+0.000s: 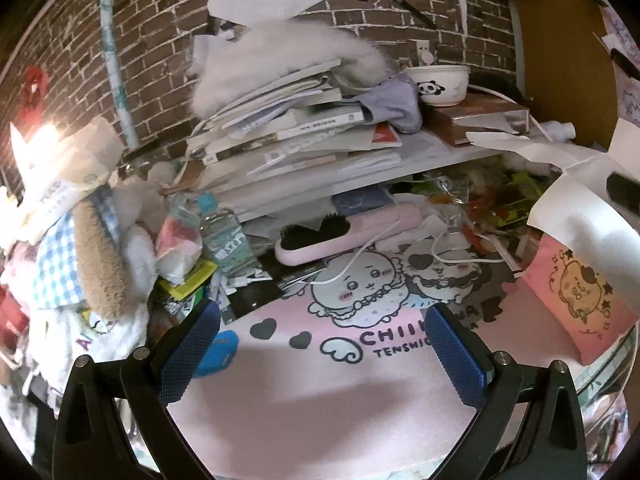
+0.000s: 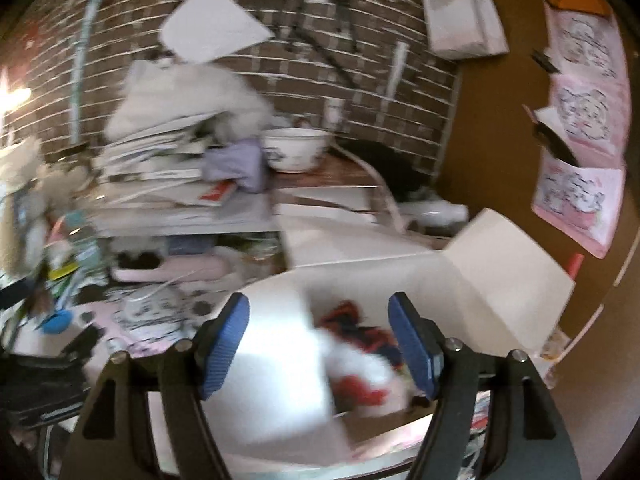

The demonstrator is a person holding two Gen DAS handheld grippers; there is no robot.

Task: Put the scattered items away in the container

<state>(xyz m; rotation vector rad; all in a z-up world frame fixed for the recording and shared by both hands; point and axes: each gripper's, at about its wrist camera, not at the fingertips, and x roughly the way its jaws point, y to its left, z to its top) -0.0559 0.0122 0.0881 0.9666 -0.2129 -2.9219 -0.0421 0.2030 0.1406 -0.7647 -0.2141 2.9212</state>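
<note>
Right gripper (image 2: 318,344) above open white box (image 2: 500,272)

A cluttered home desk, probably in a bedroom: a cartoon desk mat (image 1: 320,380) covers the tabletop, with stacked books (image 1: 280,132), a plush toy (image 1: 100,248), a hairbrush (image 1: 344,232) and a panda bowl (image 1: 438,85) against a brick-pattern wall (image 1: 160,40).

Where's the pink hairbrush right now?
In the left wrist view, the pink hairbrush lies centre, under the white shelf, right of the clear water bottle, behind the pink cartoon mat.
</note>
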